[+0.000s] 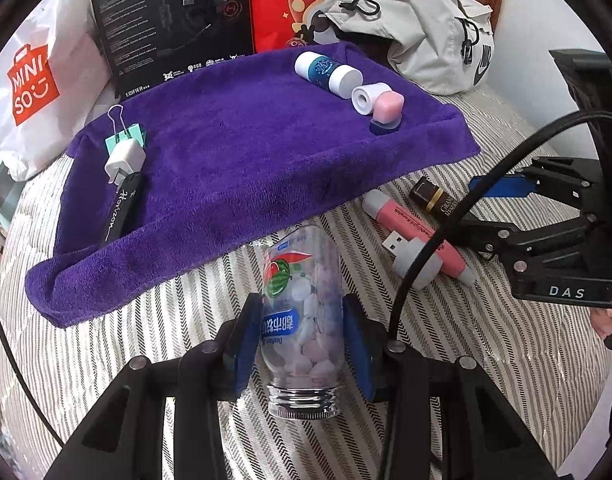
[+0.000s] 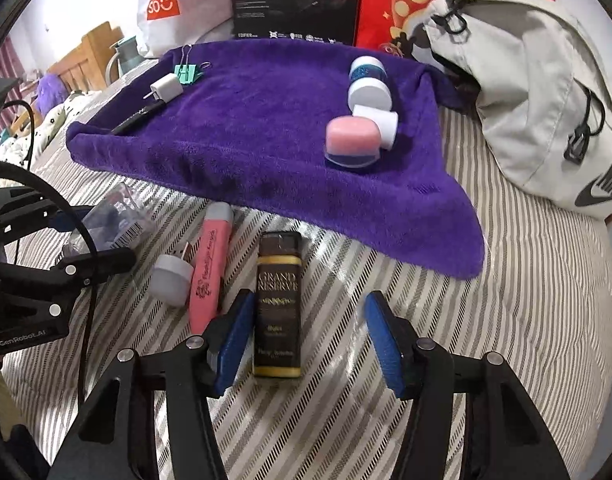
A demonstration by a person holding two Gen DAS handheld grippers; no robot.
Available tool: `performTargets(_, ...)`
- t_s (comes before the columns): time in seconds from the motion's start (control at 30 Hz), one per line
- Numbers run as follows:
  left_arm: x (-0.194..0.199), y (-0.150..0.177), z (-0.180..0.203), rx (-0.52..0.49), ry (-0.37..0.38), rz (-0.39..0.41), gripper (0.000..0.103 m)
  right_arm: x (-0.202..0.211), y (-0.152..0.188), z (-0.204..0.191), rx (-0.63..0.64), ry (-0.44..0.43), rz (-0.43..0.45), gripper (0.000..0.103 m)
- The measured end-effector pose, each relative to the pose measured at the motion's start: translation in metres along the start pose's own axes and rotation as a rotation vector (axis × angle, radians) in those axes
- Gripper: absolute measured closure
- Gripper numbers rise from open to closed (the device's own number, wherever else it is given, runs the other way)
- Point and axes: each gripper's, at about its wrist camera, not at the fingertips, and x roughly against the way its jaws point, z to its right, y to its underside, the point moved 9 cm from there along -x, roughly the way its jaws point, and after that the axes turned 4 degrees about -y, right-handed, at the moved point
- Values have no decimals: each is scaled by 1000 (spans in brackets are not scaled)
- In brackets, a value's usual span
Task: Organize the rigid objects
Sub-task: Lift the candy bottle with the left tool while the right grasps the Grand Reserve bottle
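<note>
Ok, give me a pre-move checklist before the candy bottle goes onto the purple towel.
1. Left gripper shut on the candy bottle: ok.
2. Bottle cap on: not ok, threaded neck is bare.
3. Free space in the middle of the purple towel: ok.
4. Right gripper out of the way: ok, open around the Grand Reserve box on the striped bedding.
5. Black cable clear of the path: cannot tell.
</note>
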Motion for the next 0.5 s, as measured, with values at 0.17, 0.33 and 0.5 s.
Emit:
performTargets(0.17, 0, 0, 0, 4, -2, 1, 64, 2, 0, -6, -7, -16, -7, 66)
performTargets(0.33, 1, 0, 0, 12, 0, 26, 64, 3, 1, -14, -15, -8, -6, 80)
performTargets(0.5, 3, 1, 1, 6, 4, 39, 64, 4, 5, -14, -50, -5, -19, 80)
